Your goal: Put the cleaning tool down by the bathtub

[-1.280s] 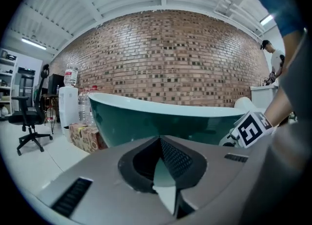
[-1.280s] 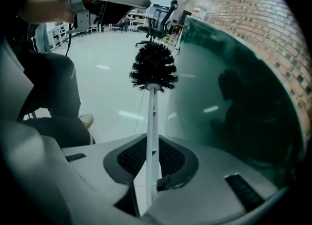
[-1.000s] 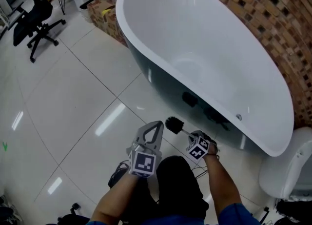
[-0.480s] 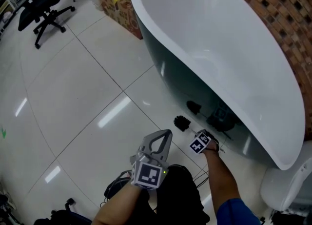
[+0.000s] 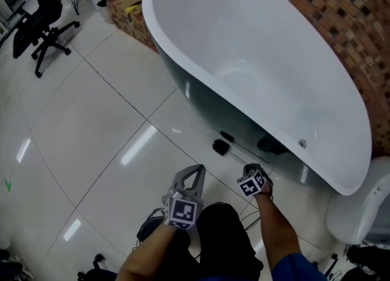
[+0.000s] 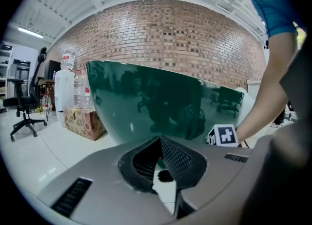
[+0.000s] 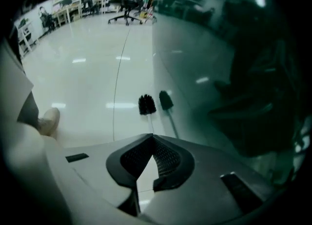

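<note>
Lying by the bathtub (image 5: 256,66), the toilet brush (image 5: 220,147) hides its handle end behind my right tongs (image 7: 152,136), just closed empty; left tongs (image 6: 160,139) closed too.

The black-bristled brush with a thin white handle (image 5: 220,147) lies flat on the glossy white tile floor (image 5: 103,115), on the near side of the oval freestanding bathtub (image 5: 274,48). Its round head (image 7: 146,105) points far-left, just beside the tub's outer wall (image 7: 204,72) without touching it, and is mirrored there. The handle runs back toward the near right, where its end is hidden. The tub is white inside, shiny dark green outside (image 6: 146,102), and holds nothing.
</note>
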`<state>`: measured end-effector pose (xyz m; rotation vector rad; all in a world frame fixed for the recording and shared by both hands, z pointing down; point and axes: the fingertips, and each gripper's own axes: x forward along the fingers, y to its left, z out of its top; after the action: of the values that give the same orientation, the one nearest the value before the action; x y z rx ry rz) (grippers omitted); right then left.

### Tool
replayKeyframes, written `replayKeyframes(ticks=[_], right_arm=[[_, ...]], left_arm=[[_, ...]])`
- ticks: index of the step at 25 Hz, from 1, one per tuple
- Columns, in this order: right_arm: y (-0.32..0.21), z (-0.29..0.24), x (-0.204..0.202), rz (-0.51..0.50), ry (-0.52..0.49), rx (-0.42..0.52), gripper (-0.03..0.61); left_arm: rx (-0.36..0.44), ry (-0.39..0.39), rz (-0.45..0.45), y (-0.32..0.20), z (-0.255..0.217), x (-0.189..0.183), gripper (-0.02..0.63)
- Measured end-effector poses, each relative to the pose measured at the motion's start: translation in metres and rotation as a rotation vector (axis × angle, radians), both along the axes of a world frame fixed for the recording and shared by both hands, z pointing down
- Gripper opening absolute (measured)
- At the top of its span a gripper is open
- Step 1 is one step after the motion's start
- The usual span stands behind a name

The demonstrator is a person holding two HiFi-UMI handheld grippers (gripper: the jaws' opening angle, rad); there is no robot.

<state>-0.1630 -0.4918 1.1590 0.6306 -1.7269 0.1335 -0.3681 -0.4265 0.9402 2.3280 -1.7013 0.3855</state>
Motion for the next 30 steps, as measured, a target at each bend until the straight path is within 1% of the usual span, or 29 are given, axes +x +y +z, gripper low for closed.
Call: replayKeyframes(ticks=[2,4,6,8,10,11,13,15,17,20,23,24,26,28,30], right_arm=[[0.021,-0.058,-0.011,0.056,-0.146,0.008,0.020],[0.035,-0.120,-0.021,0.083,-0.265,0.040,0.020],[0.044,-0.182,-0.021,0.123,-0.342,0.077,0.020],[0.053,-0.240,-0.016,0.213,-0.424,0.101,0.020],[0.065,-0.303,-0.013,0.316,-0.529,0.112,0.020],[0.073,-0.338,-0.014,0.347,-0.579,0.121,0.020],[0.091,-0.410,-0.015,0.356,-0.646,0.159,0.020],[0.108,-0.479,-0.010,0.352,-0.680,0.201,0.020],[0.124,-0.541,0.001,0.359,-0.696,0.236,0.020],[0.142,-0.624,0.020,0.369,-0.716,0.296,0.020],[0.158,-0.694,0.035,0.416,-0.743,0.398,0.020],[0.165,-0.715,0.039,0.448,-0.748,0.437,0.018],[0.178,-0.754,0.050,0.543,-0.757,0.524,0.020],[0.194,-0.791,0.066,0.651,-0.764,0.612,0.019],[0.216,-0.823,0.083,0.734,-0.760,0.691,0.018]], left_arm=[[-0.017,0.016,0.005,0.007,-0.026,-0.001,0.002],[-0.009,0.031,0.025,0.012,-0.066,-0.001,0.002],[-0.005,0.048,0.035,0.018,-0.107,0.002,0.002],[-0.015,0.057,0.042,0.026,-0.147,0.006,0.002],[-0.024,0.048,0.046,0.033,-0.193,0.008,0.002],[-0.024,0.042,0.045,0.037,-0.219,0.010,0.002],[-0.017,0.047,0.040,0.042,-0.277,0.015,0.002],[-0.009,0.070,0.040,0.049,-0.339,0.025,0.002],[-0.004,0.082,0.063,0.059,-0.395,0.040,0.002],[0.012,0.069,0.153,0.077,-0.463,0.073,0.002],[0.027,0.061,0.242,0.097,-0.511,0.092,0.002],[0.025,0.072,0.259,0.104,-0.523,0.093,0.002],[0.020,0.101,0.304,0.113,-0.544,0.093,0.002],[0.025,0.133,0.381,0.119,-0.569,0.103,0.002],[0.048,0.163,0.475,0.126,-0.599,0.125,0.002]])
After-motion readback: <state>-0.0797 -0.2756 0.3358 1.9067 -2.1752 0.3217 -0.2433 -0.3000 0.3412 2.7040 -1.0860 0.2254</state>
